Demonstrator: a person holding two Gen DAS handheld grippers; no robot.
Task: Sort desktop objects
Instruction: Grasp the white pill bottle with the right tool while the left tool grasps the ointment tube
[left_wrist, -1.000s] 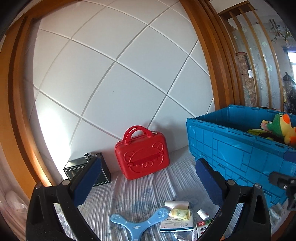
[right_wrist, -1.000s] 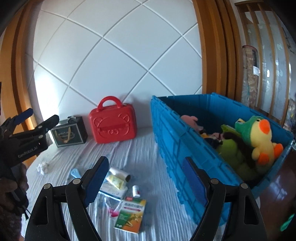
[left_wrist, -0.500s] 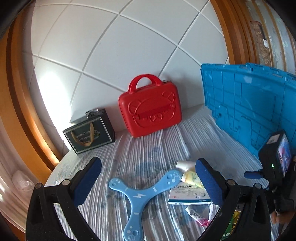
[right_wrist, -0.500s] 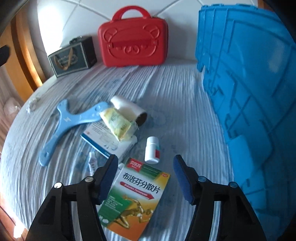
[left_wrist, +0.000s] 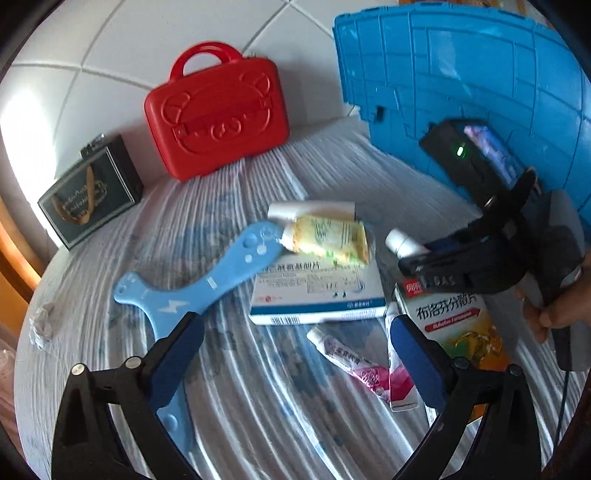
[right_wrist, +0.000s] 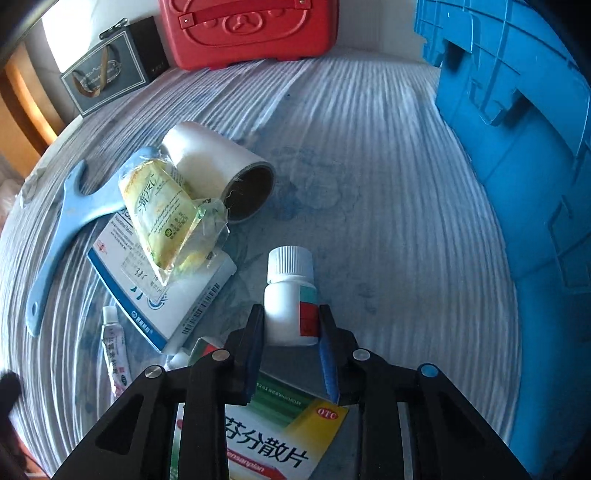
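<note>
Now right gripper (right_wrist: 291, 332) closing on white pill bottle (right_wrist: 290, 295); I see bottle upright between pads, both at or nearly at its sides. Bottle stands just beyond green medicine box (right_wrist: 266, 435). My advice: finish squeeze low on body, below cap, lift straight so box stays put. Left gripper (left_wrist: 295, 350) hangs wide open, empty, over pink tube (left_wrist: 354, 363). Left of bottle: clutter of white-blue box (right_wrist: 177, 295), yellow packet (right_wrist: 162, 214), paper roll (right_wrist: 218, 166). Right of bottle: bare cloth, then blue crate (right_wrist: 517, 147) wall. Red case (right_wrist: 251, 29) farthest.
</note>
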